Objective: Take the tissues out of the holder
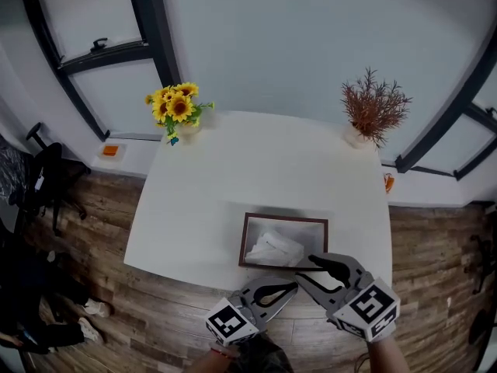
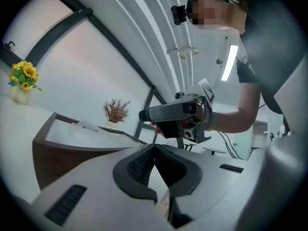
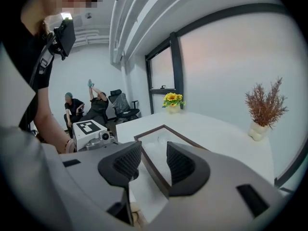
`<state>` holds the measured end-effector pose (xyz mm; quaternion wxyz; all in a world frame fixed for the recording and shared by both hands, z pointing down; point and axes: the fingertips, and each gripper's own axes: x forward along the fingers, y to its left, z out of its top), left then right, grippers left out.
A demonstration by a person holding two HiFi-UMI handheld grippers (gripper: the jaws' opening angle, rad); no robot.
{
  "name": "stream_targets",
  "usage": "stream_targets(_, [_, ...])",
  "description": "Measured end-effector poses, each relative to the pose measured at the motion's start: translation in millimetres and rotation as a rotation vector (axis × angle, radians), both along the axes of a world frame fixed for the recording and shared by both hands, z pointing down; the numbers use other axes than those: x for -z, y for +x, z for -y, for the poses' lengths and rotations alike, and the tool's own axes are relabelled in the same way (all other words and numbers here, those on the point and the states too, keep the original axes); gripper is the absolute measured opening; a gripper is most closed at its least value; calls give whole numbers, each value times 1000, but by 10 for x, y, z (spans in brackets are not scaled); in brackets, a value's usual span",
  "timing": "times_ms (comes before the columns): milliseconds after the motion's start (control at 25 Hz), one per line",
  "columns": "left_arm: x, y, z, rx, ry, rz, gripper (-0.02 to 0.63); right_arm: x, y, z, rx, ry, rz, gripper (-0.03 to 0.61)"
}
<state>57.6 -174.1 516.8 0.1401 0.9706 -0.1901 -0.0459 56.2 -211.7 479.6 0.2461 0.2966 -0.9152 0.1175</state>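
Note:
A brown rectangular holder sits near the front edge of the white table, with white tissues lying inside it. My right gripper is at the holder's front right corner, pointing down into it. In the right gripper view the right gripper stands open, with the holder's rim and the tissues showing in the gap, untouched. My left gripper hovers just off the table's front edge, below the holder. Its jaws meet at the tips in the left gripper view, with nothing between them.
A vase of yellow sunflowers stands at the table's back left corner, a dried reddish plant at the back right. Wooden floor lies below the front edge, with dark chairs at the left. Two seated people are in the background.

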Motion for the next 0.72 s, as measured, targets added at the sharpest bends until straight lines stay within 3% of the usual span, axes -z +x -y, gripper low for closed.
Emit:
stream_targets(280, [9,102,57,-43,-12,-19,8,-226,-118,329,144,-73,-192,201])
stream_targets(520, [-79,50,49,-47,-45,-19,8,-495,-235,452,319,-159,-392,202])
stream_targets(720, [-46,51,103,-70,-39,-29,8,-669,-263,503,375,-253,-481,202])
